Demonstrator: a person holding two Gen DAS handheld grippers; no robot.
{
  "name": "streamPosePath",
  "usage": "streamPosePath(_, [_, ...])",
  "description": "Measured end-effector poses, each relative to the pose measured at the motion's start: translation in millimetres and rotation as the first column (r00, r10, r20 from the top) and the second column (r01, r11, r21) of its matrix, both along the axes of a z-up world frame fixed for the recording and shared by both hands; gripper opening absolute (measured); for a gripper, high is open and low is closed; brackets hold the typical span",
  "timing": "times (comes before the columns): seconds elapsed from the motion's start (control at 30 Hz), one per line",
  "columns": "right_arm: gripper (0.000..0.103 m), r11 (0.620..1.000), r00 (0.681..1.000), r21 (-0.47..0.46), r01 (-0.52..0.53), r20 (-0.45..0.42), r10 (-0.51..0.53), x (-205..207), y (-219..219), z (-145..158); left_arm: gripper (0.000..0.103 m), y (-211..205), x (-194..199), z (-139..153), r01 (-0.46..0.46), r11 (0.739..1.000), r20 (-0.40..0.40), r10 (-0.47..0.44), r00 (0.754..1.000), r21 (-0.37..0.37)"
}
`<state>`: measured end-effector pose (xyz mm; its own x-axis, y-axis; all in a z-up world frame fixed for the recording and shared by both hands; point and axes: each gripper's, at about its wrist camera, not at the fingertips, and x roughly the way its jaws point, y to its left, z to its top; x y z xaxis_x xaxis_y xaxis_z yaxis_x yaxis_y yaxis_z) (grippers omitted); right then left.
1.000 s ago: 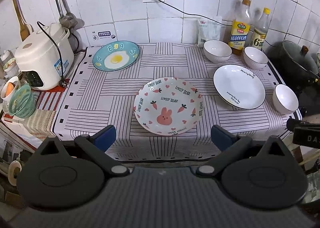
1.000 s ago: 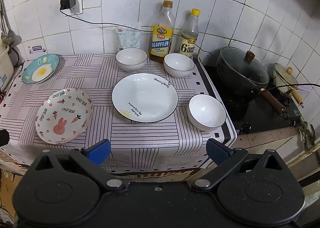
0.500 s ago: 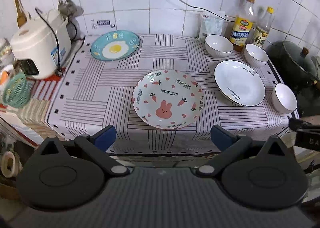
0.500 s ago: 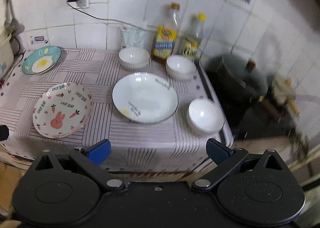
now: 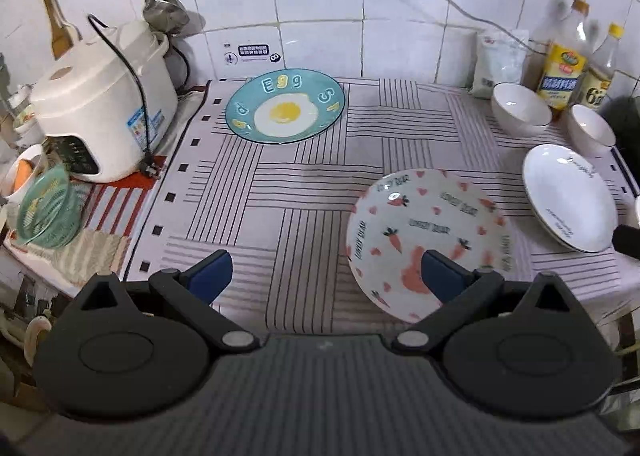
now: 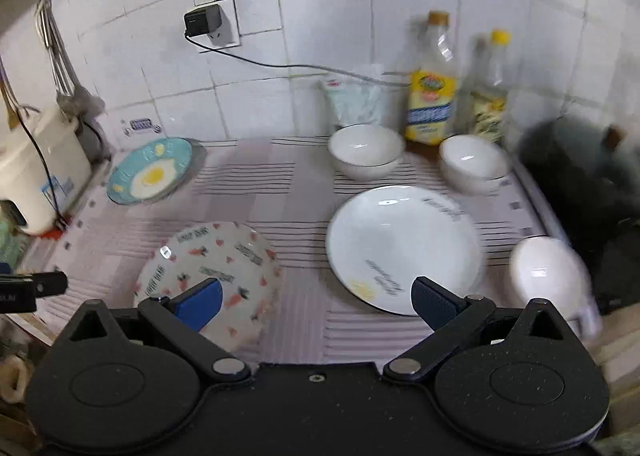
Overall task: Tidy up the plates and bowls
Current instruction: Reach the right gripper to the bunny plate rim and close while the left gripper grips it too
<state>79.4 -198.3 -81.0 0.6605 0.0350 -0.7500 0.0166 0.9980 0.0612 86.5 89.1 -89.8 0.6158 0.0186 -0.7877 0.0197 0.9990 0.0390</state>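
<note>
Two grippers, both mine, are spread wide and empty: the left gripper [image 5: 326, 276] has the bunny plate [image 5: 428, 232] under its right finger and the egg plate [image 5: 285, 106] far ahead; the right gripper [image 6: 316, 300] has the white plate [image 6: 400, 244] ahead of its right finger, with three bowls [image 6: 366, 150] around that plate.

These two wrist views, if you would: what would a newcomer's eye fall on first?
Probably the blue egg plate at the back left of the striped cloth, beside the white rice cooker. Next, the rabbit plate near the front edge, with the plain white plate to its right. Three white bowls ring that plate, and both grippers hang open over the front edge, holding nothing.
</note>
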Motion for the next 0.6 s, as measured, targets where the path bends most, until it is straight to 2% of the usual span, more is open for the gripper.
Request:
streamPosePath(0.03, [0.100,0.999,1.000,0.031,-0.017,-0.001,0.017,4.5,-2.8,-10.1,0.102,2.4,8.0,-8.1,0.013,1.000,-0.010,-0.013,1.000,-0.005])
streamPosePath(0.1, [0.092,0.995,0.998,0.083,-0.061,0.005,0.061,14.9,-4.9,-33.0,0.102,7.9,23.8,-29.1,0.073,0.997,-0.009,-0.073,0.997,-0.015])
streamPosePath(0.2, [0.078,0.984,0.991,0.148,-0.099,-0.073,0.110,32.1,-7.0,-73.3,0.100,11.9,46.5,-60.4,0.112,0.994,-0.050,-0.111,0.993,0.012])
streamPosePath(0.3, [0.076,0.963,0.986,0.245,-0.115,-0.090,0.141,38.9,-8.1,-99.6,0.099,14.7,59.3,-81.1,0.124,0.992,-0.055,-0.124,0.991,0.007])
streamPosePath(0.37, [0.074,0.958,0.984,0.265,-0.112,-0.104,0.144,41.7,-5.8,-113.3,0.099,14.9,67.3,-92.4,0.113,0.994,-0.085,-0.113,0.990,-0.002])
streamPosePath(0.47, [0.072,0.945,0.984,0.311,-0.100,-0.107,0.139,45.8,-6.2,-124.4,0.099,18.6,75.3,-105.9,0.115,0.989,-0.114,-0.126,0.985,-0.097])
streamPosePath(0.6, [0.070,0.943,0.983,0.316,-0.104,-0.115,0.147,52.2,-1.2,-129.7,0.099,13.3,84.9,-120.1,0.084,0.990,-0.163,-0.102,0.981,-0.112])
